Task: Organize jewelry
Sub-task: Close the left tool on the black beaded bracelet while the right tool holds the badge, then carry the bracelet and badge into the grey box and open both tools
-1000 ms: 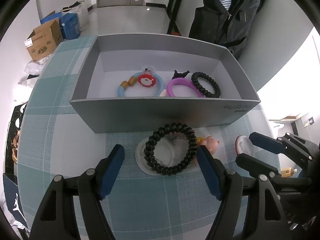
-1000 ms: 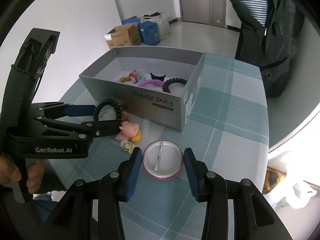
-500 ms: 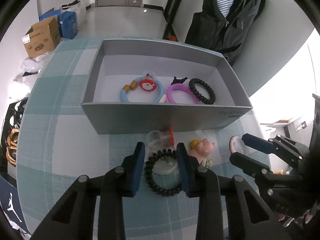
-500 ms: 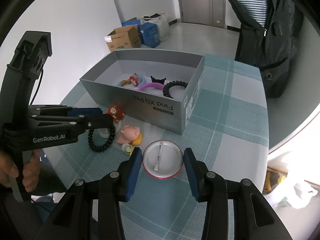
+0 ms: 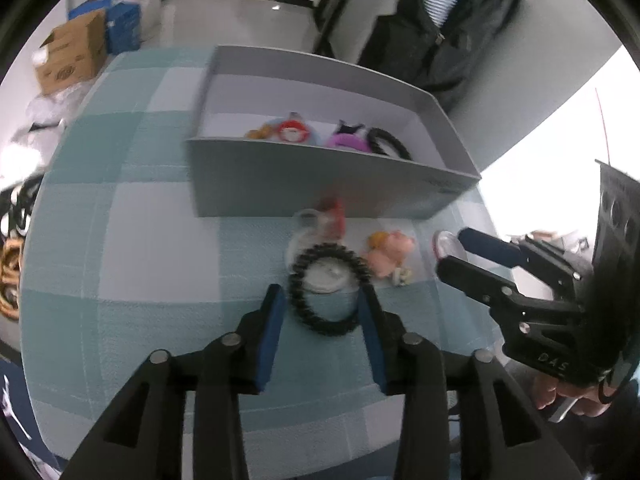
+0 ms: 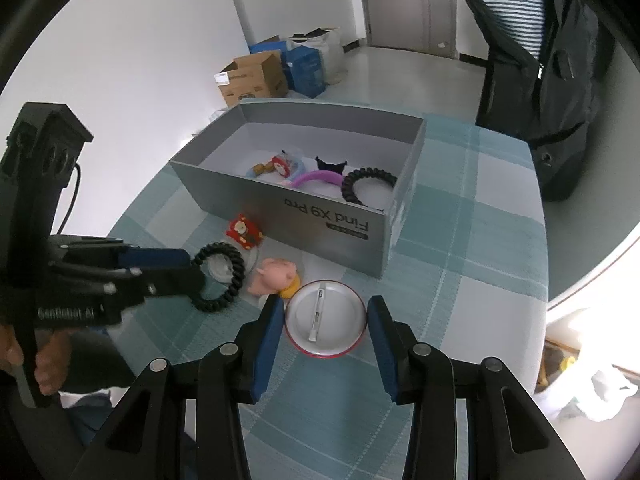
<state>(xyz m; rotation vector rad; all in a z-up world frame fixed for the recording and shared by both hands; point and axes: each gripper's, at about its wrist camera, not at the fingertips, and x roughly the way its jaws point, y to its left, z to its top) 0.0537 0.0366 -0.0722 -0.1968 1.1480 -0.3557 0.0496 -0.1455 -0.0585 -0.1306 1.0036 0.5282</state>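
A black coil bracelet (image 5: 326, 289) lies on the table between the fingers of my left gripper (image 5: 323, 300); it also shows in the right wrist view (image 6: 219, 276). The pads look pressed to its sides. Under it sits a clear round disc (image 5: 320, 276). A grey box (image 5: 320, 184) holds a blue ring with a red charm (image 6: 280, 165), a purple ring (image 6: 316, 178) and another black coil bracelet (image 6: 366, 184). My right gripper (image 6: 325, 316) flanks a white round badge with a red rim (image 6: 325, 318) without clear contact.
A pink pig figure (image 6: 274, 276) and a red charm (image 6: 243, 231) lie on the checked tablecloth (image 6: 460, 264) in front of the box. Cardboard boxes (image 6: 256, 76) stand on the floor behind. A dark jacket (image 6: 532, 40) hangs at the right.
My left gripper closed around the black coil bracelet, lifted it briefly, then came down with it on the clear disc and widened a little. My right gripper stayed around the badge.
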